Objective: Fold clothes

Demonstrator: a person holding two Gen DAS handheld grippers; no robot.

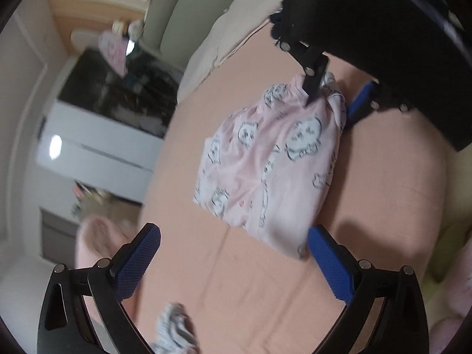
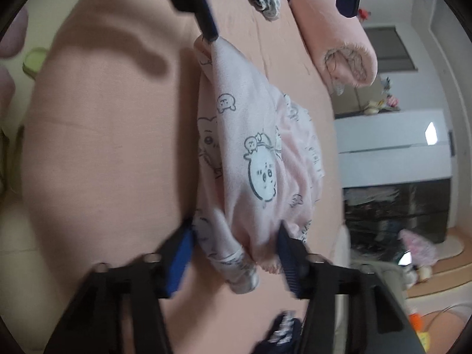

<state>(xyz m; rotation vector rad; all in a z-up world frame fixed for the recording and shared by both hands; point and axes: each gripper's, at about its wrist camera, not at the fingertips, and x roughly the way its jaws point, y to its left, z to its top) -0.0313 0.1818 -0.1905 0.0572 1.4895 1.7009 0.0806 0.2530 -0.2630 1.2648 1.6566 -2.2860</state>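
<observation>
Pink printed garment folded flat on bed, gripper at either end.

Lying mid-frame in both wrist views on the peach sheet, cartoon faces up. Right gripper at bottom centre of its own view, clamped on the gathered end of the cloth, fabric bunched between the blue pads and touching both. Same gripper seen at upper right of the left wrist view. Left gripper at the bottom of its own view, jaws wide apart and holding nothing, one pad just beside the near corner of the garment, contact too close to call. Grey patterned cloth loose at lower centre. Rolled pink blanket at upper right of the right wrist view, apart from the garment. Dark navy cloth at the bottom edge there.
</observation>
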